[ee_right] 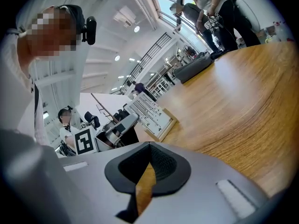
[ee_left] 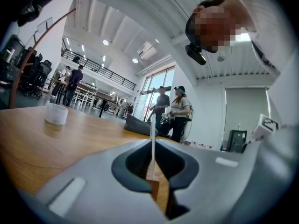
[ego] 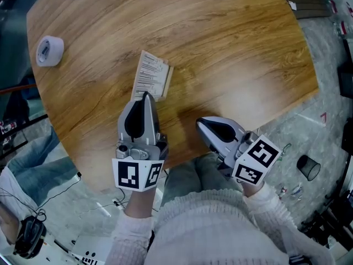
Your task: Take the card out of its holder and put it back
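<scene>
A white printed card in its tan-edged holder (ego: 151, 75) is near the middle-left of the round wooden table (ego: 237, 48). My left gripper (ego: 146, 96) is shut on the card's near edge. In the left gripper view the card (ee_left: 152, 127) shows edge-on as a thin white strip rising from between the closed jaws (ee_left: 152, 171). My right gripper (ego: 201, 121) hovers over the table's near edge, to the right of the card and apart from it. Its jaws (ee_right: 148, 164) are shut with nothing in them. The right gripper view shows the card (ee_right: 150, 112) tilted up.
A white tape roll (ego: 49, 51) sits at the table's far left, also in the left gripper view (ee_left: 56, 113). A dark bag (ee_left: 140, 125) lies at the table's far side. People (ee_left: 177, 112) stand beyond it. A black cup (ego: 309, 167) is on the floor at right.
</scene>
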Available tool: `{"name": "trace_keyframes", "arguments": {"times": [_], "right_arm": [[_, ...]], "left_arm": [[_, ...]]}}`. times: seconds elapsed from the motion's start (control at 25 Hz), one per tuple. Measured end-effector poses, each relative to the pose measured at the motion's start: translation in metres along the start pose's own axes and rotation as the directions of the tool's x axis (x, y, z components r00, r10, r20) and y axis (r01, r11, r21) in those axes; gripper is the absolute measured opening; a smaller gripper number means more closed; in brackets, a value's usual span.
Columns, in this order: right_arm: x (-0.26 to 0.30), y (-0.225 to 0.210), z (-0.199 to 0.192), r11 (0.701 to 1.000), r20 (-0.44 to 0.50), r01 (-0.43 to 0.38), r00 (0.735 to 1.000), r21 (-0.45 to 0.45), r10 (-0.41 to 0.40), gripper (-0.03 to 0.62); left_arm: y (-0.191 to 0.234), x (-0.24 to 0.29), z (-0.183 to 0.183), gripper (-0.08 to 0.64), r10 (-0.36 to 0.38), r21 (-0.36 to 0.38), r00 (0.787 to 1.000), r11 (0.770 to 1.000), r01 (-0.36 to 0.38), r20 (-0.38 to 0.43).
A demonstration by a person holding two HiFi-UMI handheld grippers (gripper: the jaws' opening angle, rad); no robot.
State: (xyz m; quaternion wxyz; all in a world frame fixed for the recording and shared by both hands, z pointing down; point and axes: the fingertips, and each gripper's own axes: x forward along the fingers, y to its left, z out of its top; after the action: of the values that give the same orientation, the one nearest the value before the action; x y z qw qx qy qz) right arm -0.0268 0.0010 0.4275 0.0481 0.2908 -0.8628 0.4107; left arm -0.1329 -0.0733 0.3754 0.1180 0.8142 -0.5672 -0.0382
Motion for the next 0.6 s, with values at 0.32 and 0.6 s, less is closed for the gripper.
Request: {"name": "trace_keyframes", "arguments": {"times": [0.32,0.6], "right_arm": [[-0.006,-0.003,0.002,1.000,0.011,0.001,1.000,-0.009,-0.001,-0.008],[-0.011,0.000,0.005,1.000,0.025,-0.003,1.000,-0.018,0.003,-0.006]], "left_arm": [[-0.007,0.001,0.005,0.018,-0.018,0.017,1.000,1.000,0.017,0.015],[-0.010,0.000,0.016,0.018,-0.019,0.019,0.999,1.000,0.019,0.038]]}}
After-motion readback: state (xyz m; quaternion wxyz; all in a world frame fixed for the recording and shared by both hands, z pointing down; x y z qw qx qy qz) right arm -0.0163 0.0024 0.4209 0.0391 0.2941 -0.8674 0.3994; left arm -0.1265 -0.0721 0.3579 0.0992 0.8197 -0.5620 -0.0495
